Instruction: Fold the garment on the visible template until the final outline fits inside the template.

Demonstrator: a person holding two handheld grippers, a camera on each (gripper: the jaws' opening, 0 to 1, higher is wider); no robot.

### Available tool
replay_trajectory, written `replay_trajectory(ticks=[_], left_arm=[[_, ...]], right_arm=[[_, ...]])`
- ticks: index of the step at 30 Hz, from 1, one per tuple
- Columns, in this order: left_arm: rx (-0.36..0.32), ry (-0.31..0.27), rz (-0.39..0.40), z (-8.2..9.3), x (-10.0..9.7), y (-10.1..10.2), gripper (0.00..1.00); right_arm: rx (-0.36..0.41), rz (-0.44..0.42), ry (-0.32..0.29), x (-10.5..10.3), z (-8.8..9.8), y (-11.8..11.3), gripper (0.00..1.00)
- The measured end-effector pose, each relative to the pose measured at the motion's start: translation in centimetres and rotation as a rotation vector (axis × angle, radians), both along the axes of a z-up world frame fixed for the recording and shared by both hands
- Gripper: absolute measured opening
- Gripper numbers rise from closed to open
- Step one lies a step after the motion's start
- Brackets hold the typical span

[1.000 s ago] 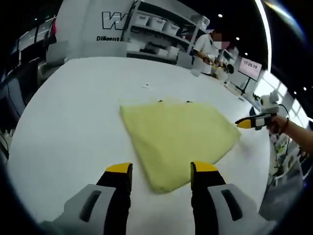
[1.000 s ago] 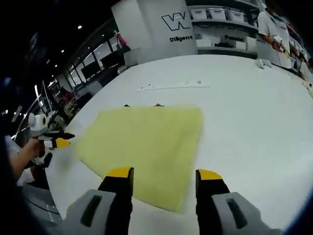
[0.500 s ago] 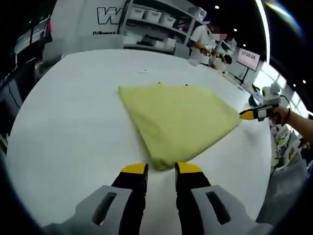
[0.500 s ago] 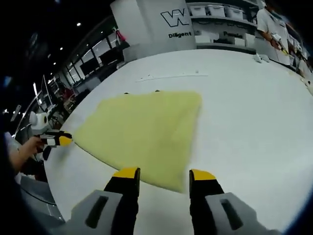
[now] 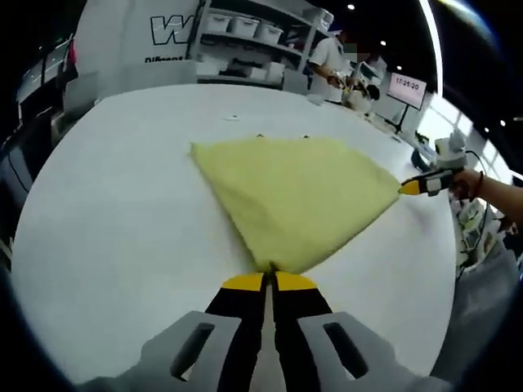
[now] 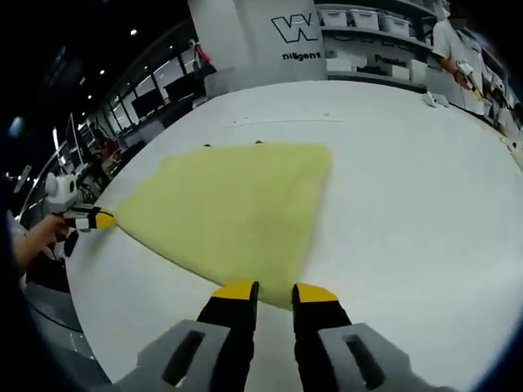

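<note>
**A:** Left gripper: jaws pressed together on the near corner of the yellow cloth. Looks pinched, hem sits right at the tips. Right gripper: jaws nearly together with a narrow gap, tips at the cloth's other near corner. Can't confirm fabric is actually between them yet.

**B:** Where's the cloth on the table?

**A:** Flat on the white table, roughly mid-surface, well clear of every edge. Already looks folded once; outline is a four-sided panel. Two small dark marks peek out at its far edge, probably the template corners. Most of the template is hidden under the fabric, so I can't judge fit.

**B:** So the step is grab both near corners, fold away?

**A:** My read, yes. Tips:
- Finish clamping the right before lifting, or one side will drag and skew the fold.
- Lift both corners together, low, just enough to clear the table.
- Carry them straight to the far edge, keep the span between grippers taut so the crease runs parallel to the near edge.
- Land corners on the far corners, beside those dark marks, not past them.

**B:** Risks?

**A:** Grabbing only the top layer; the stack would separate. Cloth looks soft and thick, so it should hold a crease poorly; press it down before letting go.
</note>
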State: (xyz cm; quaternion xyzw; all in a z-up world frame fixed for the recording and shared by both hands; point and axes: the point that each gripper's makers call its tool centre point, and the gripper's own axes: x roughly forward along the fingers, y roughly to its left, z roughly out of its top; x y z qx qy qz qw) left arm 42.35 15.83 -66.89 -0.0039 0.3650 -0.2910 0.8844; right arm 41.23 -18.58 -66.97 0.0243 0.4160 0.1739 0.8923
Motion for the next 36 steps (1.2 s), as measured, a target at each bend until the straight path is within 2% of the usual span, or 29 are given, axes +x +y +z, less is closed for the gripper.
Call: replay_trajectory(ticks=[5, 18, 24, 27, 30, 31, 35, 36], left_arm=[[0.033, -0.022, -0.059, 0.0, -0.2, 0.1, 0.0], [0.107, -0.055, -0.191, 0.2, -0.8, 0.7, 0.0], [0.108, -0.055, -0.205, 0.1, -1.0, 0.6, 0.01], [0.063, -0.017, -0.158, 0.6, -1.3, 0.6, 0.03], [0.045, 0.016, -0.087, 1.0, -1.5, 1.0, 0.1], [0.009, 0.038, -0.054, 1.4, -1.6, 0.9, 0.13], [-0.119, 0.056, 0.054, 2.9, -0.9, 0.4, 0.23], [-0.125, 0.063, 0.083, 2.9, -0.5, 0.3, 0.24]], right_arm=[[-0.006, 0.008, -0.001, 0.0, 0.0, -0.1, 0.0], [-0.023, 0.016, 0.007, 0.1, 0.1, -0.7, 0.0], [-0.014, -0.011, 0.02, 0.0, 0.2, -1.0, 0.0], [0.015, -0.048, 0.031, -0.1, 0.4, -1.2, 0.02], [0.037, -0.065, 0.029, -0.1, 0.8, -1.4, 0.14], [0.04, -0.064, 0.025, -0.1, 0.9, -1.4, 0.16], [0.052, -0.06, 0.028, -0.2, 1.1, -1.0, 0.17], [0.053, -0.062, 0.028, -0.1, 1.0, -1.0, 0.18]])
